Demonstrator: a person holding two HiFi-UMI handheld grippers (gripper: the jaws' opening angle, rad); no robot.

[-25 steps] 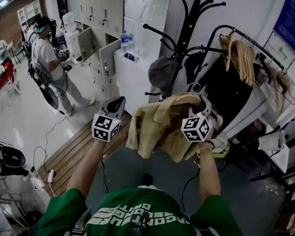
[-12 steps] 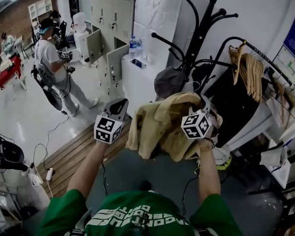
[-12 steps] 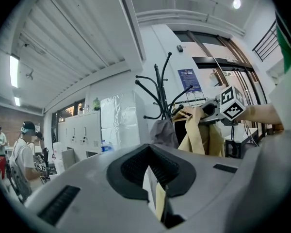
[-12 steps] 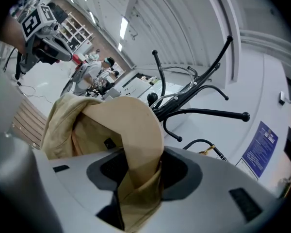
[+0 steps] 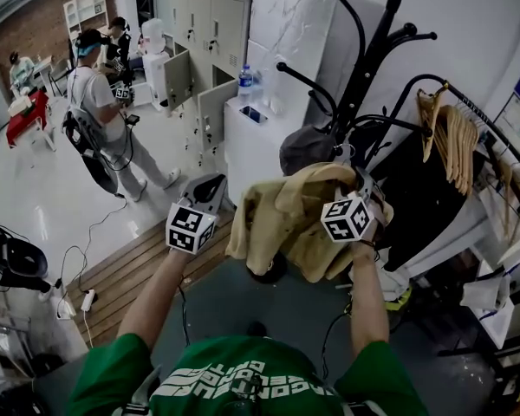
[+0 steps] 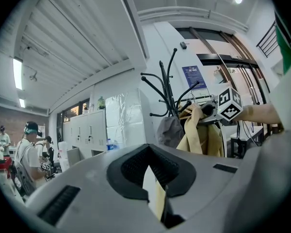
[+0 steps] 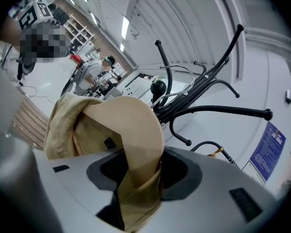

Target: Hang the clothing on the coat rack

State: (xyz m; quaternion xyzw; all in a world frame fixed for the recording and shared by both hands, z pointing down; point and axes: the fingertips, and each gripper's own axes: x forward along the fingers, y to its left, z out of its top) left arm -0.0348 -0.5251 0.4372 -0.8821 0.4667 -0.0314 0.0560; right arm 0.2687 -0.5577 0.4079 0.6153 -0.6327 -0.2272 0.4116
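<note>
A tan garment (image 5: pixel 282 219) hangs bunched in front of me, and my right gripper (image 5: pixel 357 199) is shut on a fold of it. In the right gripper view the fabric (image 7: pixel 131 144) fills the gap at the right gripper (image 7: pixel 140 178). The black coat rack (image 5: pixel 364 68) stands just beyond, its curved arms (image 7: pixel 218 111) close above the garment. A grey cap (image 5: pixel 305 148) hangs on one lower arm. My left gripper (image 5: pixel 206 193) hovers to the left of the garment, apart from it. The left gripper (image 6: pixel 155 188) shows a narrow slit between its jaws with nothing in it.
A white cabinet (image 5: pixel 258 137) with a water bottle (image 5: pixel 246 81) stands left of the rack. A rail of wooden hangers (image 5: pixel 455 133) runs at the right. Grey lockers (image 5: pixel 199 33), a standing person (image 5: pixel 95 120) and a slatted wooden platform (image 5: pixel 130 271) lie to the left.
Both grippers and the garment stay about where they were. The view has drifted, so the rack and the room sit a little further right and lower in the frame.
</note>
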